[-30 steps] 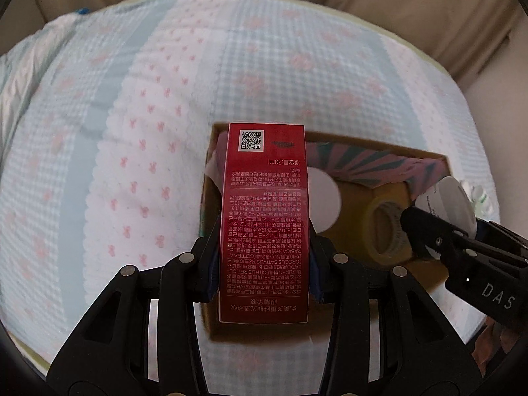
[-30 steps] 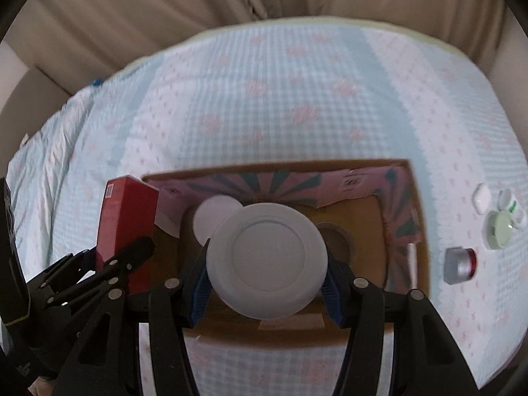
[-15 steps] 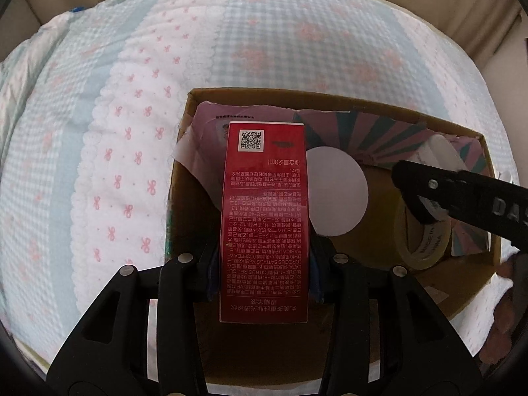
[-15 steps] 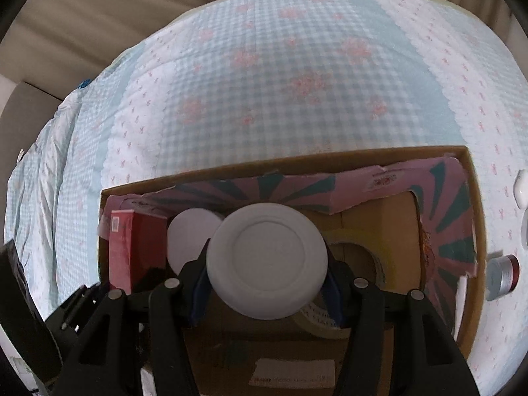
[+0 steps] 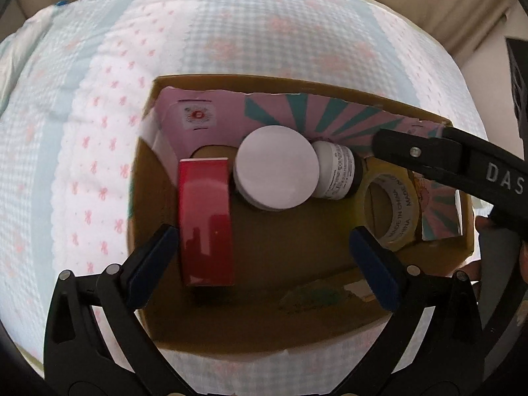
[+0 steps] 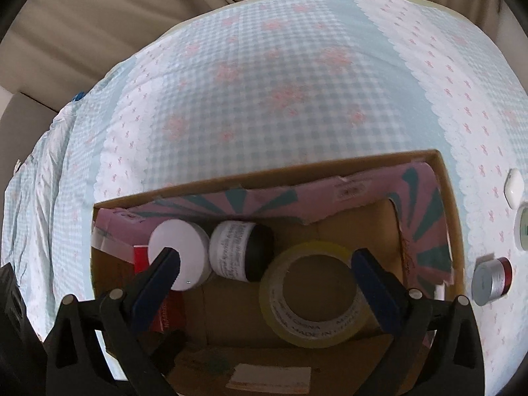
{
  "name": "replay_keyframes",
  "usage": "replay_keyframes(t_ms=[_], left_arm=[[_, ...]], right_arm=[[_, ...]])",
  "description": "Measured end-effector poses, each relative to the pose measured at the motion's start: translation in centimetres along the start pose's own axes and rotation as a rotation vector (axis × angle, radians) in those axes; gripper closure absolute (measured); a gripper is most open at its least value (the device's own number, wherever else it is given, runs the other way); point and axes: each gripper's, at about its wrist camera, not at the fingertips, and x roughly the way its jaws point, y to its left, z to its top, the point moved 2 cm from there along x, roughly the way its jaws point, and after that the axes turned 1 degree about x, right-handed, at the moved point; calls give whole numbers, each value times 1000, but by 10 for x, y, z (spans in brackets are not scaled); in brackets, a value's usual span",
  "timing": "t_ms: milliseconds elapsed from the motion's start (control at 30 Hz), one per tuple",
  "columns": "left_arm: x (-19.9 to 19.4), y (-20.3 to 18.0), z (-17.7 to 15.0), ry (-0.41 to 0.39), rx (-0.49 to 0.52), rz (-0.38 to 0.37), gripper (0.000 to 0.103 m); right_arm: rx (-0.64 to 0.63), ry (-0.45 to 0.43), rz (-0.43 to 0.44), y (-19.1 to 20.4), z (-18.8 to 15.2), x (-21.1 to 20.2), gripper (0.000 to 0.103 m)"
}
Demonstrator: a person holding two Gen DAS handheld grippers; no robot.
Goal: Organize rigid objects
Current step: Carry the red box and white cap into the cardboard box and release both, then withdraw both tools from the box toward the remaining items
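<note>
A cardboard box (image 5: 155, 151) with a pink and teal lining lies on the bed. Inside it are a red carton (image 5: 204, 217), a white round jar (image 5: 275, 171), a white jar lying on its side with a dark cap (image 5: 335, 173) and a roll of yellowish tape (image 5: 392, 208). My left gripper (image 5: 264, 257) is open and empty above the box, just right of the red carton. My right gripper (image 6: 264, 274) is open and empty above the tape roll (image 6: 313, 293); the white jar (image 6: 180, 257) and the side-lying jar (image 6: 241, 250) lie behind it.
The box (image 6: 264, 171) sits on a blue and pink checked bedspread (image 6: 280, 82). To its right on the bed lie a silver and red cylinder (image 6: 491, 280), a white cap (image 6: 514, 188) and a green-white item (image 6: 523, 231). Beige curtains hang behind.
Both grippers opened over the box. The left let go of the red carton, now lying in the box at left. The right let go of the white jar, now on its side.
</note>
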Motion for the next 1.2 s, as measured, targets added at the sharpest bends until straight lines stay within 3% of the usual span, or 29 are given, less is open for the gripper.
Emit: replay_keyframes(t_ms=[267, 567, 867, 1067, 1200], left_arm=[[-25, -1, -1, -37, 28, 16, 0], [-96, -8, -7, -108, 72, 28, 0], [-198, -22, -22, -201, 90, 40, 0], [-275, -45, -32, -351, 108, -14, 0], [-309, -71, -38, -414, 146, -3, 0]], right_arm=[[7, -39, 0, -4, -7, -20, 0], [-17, -109, 5, 10, -19, -83, 0], [-57, -221, -64, 25, -57, -206, 0], [-77, -354, -163, 14, -86, -296, 0], [-71, -442, -228, 2, -100, -347, 0]])
